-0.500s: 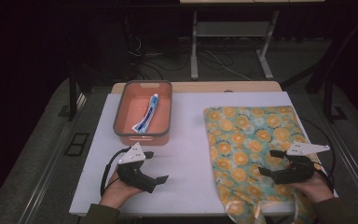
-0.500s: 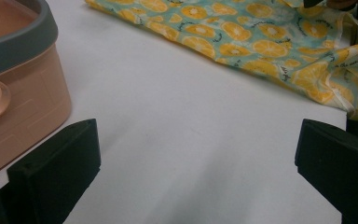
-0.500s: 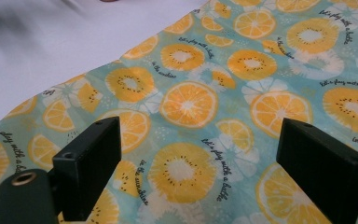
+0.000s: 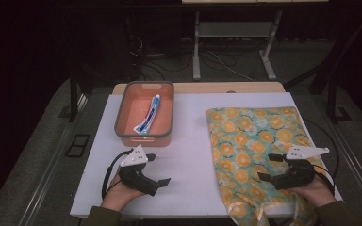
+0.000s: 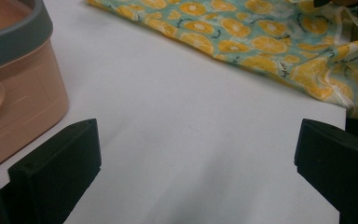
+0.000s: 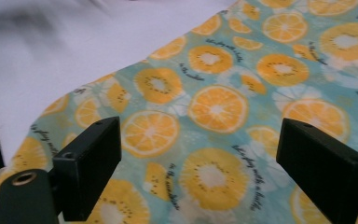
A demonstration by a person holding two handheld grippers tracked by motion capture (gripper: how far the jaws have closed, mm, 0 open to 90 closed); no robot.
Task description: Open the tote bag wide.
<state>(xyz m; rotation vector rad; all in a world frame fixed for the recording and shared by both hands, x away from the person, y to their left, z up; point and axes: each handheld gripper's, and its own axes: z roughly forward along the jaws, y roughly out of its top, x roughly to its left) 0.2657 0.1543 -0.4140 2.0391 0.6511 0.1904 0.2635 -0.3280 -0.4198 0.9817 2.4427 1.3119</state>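
Note:
A teal cloth printed with orange slices lies flat on the right half of the white table. My right gripper hovers low over its near part, jaws wide open, and in the right gripper view the cloth lies between and beyond the open jaws of this gripper. An orange bin with a grey rim stands at the back left and holds a toothpaste tube. My left gripper rests open in front of the bin, over bare table.
In the left gripper view the bin's wall is close on the left and the cloth's edge runs across the top. The cloth's near end hangs over the table's front edge. Dark floor and a metal frame lie beyond the table.

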